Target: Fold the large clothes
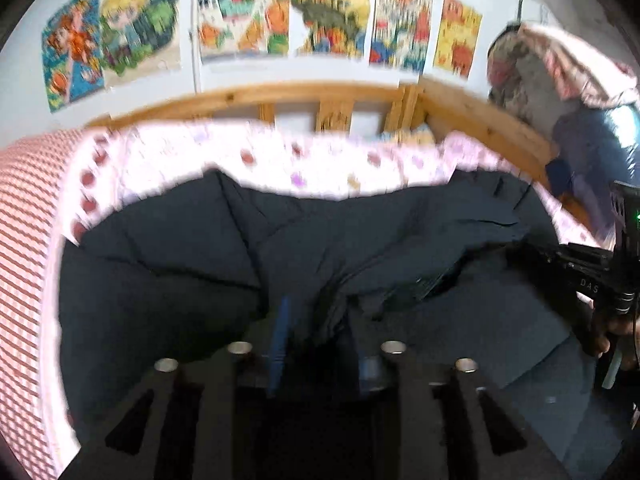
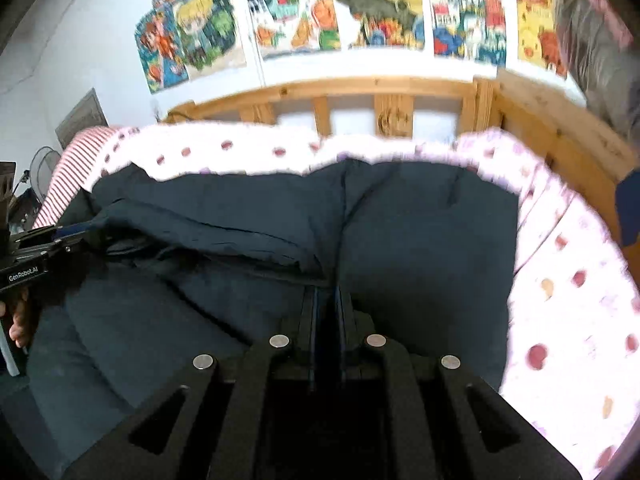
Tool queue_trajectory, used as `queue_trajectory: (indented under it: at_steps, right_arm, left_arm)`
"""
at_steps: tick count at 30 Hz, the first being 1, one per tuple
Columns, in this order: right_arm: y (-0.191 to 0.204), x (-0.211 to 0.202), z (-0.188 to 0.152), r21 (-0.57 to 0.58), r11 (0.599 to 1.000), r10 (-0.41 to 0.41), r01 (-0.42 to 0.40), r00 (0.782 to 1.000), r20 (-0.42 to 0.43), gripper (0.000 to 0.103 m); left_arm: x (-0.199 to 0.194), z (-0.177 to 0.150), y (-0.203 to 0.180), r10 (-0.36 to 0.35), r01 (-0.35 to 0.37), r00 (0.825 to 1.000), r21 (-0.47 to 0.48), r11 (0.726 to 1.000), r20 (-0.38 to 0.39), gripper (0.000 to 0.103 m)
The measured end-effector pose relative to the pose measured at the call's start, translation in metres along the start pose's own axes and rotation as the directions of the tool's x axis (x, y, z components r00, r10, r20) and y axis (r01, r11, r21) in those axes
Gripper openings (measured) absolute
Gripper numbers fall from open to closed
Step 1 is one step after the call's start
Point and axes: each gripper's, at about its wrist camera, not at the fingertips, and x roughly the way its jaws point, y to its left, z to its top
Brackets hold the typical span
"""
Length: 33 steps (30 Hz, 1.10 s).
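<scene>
On left gripper (image 2: 86, 240) "GenRobot.AI", both jaws pinching dark garment (image 2: 420, 232)

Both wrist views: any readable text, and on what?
"GenRobot.AI": on the side of the left gripper, seen in the right wrist view.
"DAS": on the body of the right gripper, seen in the left wrist view; possibly cut off.
Wall posters: no readable text, too blurred.

A dark navy garment (image 2: 420, 240) of matt woven cloth is lying creased across the frame's centre. The bedsheet (image 2: 568, 280) around it is showing soft pale printed cotton. Along the top, the bed frame (image 2: 360, 88) is showing knotty varnished pine. The left hand-held gripper (image 1: 316, 320) is showing matt black plastic with shiny metal studs.
</scene>
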Motion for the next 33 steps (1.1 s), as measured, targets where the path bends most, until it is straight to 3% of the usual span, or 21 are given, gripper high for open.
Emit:
queue_trajectory:
  at_steps: [3,5,8,11,14,16,21,27,33]
  right_arm:
    - [0.004,-0.019,0.019,-0.013,1.000,0.003,-0.002,0.998,0.069,0.009]
    - [0.010,-0.019,0.041,-0.012,1.000,0.015,-0.014,0.995,0.094,0.009]
    - [0.015,-0.004,0.069,0.012,0.998,0.062,-0.063,0.994,0.088,0.009]
    - [0.018,0.031,0.085,0.072,0.990,0.122,-0.123,0.992,0.020,0.009]
    - [0.021,0.058,0.072,0.110,0.979,0.176,-0.169,0.983,-0.058,0.009]
    - [0.027,0.073,0.055,0.065,0.983,0.181,-0.174,0.975,-0.125,0.009]
    - [0.037,0.095,0.017,-0.040,0.980,0.176,-0.193,0.950,-0.258,0.008]
    - [0.039,0.111,-0.001,-0.022,0.979,0.188,-0.202,0.943,-0.275,0.006]
    - [0.051,0.118,-0.023,-0.076,0.988,0.115,-0.133,0.972,-0.206,0.005]
  left_arm:
    - [-0.023,0.014,0.003,-0.038,0.041,0.993,-0.025,0.999,0.114,0.052]
    - [-0.026,0.031,0.002,-0.042,0.051,0.989,-0.059,0.997,0.144,0.054]
    - [-0.010,0.060,0.001,-0.067,0.084,0.990,-0.129,0.988,0.125,0.054]
    - [0.014,0.073,-0.004,-0.108,0.118,0.992,-0.158,0.980,0.070,0.054]
    - [0.043,0.069,-0.014,-0.150,0.145,0.988,-0.129,0.981,-0.024,0.050]
    - [0.058,0.055,-0.022,-0.177,0.172,0.980,-0.065,0.983,-0.085,0.046]
    - [0.075,0.016,-0.032,-0.143,0.160,0.973,0.080,0.984,-0.183,0.039]
    - [0.079,-0.004,-0.045,-0.046,0.080,0.980,0.173,0.982,-0.194,0.038]
    - [0.099,-0.012,-0.046,0.008,0.030,0.984,0.206,0.978,-0.179,0.038]
